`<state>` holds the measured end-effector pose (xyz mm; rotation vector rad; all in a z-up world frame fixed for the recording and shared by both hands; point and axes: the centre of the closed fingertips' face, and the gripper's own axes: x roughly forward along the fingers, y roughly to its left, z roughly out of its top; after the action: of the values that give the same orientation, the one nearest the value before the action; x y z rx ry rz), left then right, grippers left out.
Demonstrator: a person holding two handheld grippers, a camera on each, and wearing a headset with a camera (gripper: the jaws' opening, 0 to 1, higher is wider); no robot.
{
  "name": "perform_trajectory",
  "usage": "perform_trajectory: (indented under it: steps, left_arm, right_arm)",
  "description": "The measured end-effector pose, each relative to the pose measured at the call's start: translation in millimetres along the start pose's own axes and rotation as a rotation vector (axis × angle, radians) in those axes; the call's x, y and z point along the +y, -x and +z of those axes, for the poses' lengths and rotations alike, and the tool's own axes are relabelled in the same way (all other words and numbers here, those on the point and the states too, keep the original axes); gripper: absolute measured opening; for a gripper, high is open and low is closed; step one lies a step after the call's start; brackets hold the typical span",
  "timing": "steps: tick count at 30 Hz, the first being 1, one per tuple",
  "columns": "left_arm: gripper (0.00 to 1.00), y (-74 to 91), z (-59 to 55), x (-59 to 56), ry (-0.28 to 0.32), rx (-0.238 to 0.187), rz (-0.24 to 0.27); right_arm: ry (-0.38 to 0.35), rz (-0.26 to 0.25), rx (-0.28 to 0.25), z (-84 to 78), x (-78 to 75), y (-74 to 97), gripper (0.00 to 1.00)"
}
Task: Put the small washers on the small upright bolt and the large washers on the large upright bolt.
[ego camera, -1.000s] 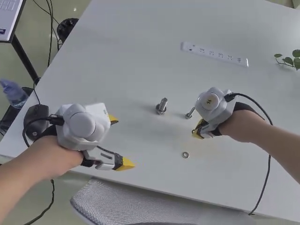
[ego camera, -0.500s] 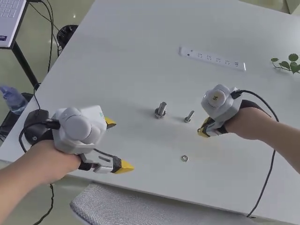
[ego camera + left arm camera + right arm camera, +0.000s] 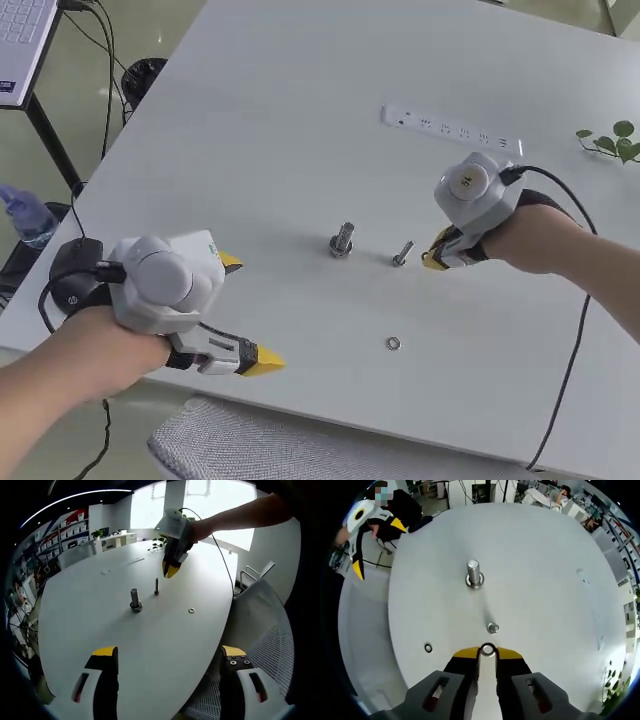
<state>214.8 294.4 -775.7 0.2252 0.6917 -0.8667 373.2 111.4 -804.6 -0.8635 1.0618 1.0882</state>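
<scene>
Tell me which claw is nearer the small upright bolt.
Right. The right claw, shut on a small washer, is close beside the small upright bolt; the left claw, open, hangs far from it at the near edge of the table.

Your large bolt (image 3: 342, 240) stands upright on the white table (image 3: 300, 120), with the small bolt (image 3: 402, 253) upright just beside it. A loose washer (image 3: 393, 344) lies flat nearer you (apart from both bolts). A second washer (image 3: 483, 649) is pinched in your right gripper (image 3: 488, 653), close to the small bolt.
</scene>
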Motion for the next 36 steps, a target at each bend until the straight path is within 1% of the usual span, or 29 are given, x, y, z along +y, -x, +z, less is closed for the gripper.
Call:
perform_trajectory:
  steps: [1, 4, 6, 7, 8, 9, 10, 16, 19, 22, 25, 28, 29, 36]
  left_arm:
    - [0.83, -0.1, -0.2, 0.1, 0.0, -0.001, -0.001]
    - [0.83, 0.4, -4.1, 0.6, -0.007, 0.015, 0.001]
    - [0.84, 0.1, -2.5, 0.2, 0.01, 0.0, 0.001]
    - [0.83, 0.3, -2.8, 0.3, 0.008, 0.001, 0.001]
    - [0.82, 0.4, -3.6, 0.3, 0.005, 0.005, 0.001]
    - [0.82, -0.2, -6.0, -0.3, -0.008, 0.019, -0.002]
    - [0.82, -0.6, -5.7, -0.7, -0.01, 0.019, -0.001]
    - [0.84, -1.1, -3.3, 1.2, 0.013, 0.003, -0.005]
    - [0.85, -1.5, -2.5, 2.2, 0.01, -0.001, -0.005]
    - [0.86, -3.5, -3.6, 3.2, 0.015, 0.003, -0.007]
    - [0.87, -4.5, -2.3, 3.7, 0.021, -0.004, -0.009]
    - [0.87, -5.3, -3.4, 4.2, 0.022, -0.001, -0.009]
    - [0.86, -5.6, -4.2, 4.3, 0.023, 0.002, -0.009]
    - [0.84, -6.2, -6.0, 5.5, 0.023, 0.009, -0.015]
  right_arm:
    - [0.001, -0.001, -0.002, 1.5, -0.3, 0.5, 0.12]
    - [0.007, -0.007, -0.008, 5.8, -2.2, 1.2, 0.12]
    - [0.014, -0.009, -0.007, 7.8, -2.8, 0.8, 0.12]
    - [0.016, -0.01, -0.007, 9.0, -3.3, 0.6, 0.12]
    - [0.018, -0.011, -0.008, 9.9, -3.8, 0.5, 0.12]
    - [0.02, -0.01, -0.007, 10.6, -4.0, 0.0, 0.12]
    - [0.026, -0.012, -0.006, 11.7, -4.8, -0.7, 0.12]
    - [0.033, -0.005, -0.006, 16.4, -4.0, -4.5, 0.12]
    - [0.037, -0.003, -0.008, 18.5, -6.3, -6.4, 0.12]
    - [0.037, 0.0, -0.007, 19.6, -6.5, -8.5, 0.12]
    - [0.037, 0.0, -0.009, 20.8, -6.9, -10.1, 0.12]
    - [0.046, -0.009, -0.011, 23.2, -8.8, -11.5, 0.12]
    - [0.039, 0.0, -0.015, 24.6, -7.3, -12.2, 0.12]
    - [0.056, 0.004, 0.009, 21.4, -6.5, -16.7, 0.12]
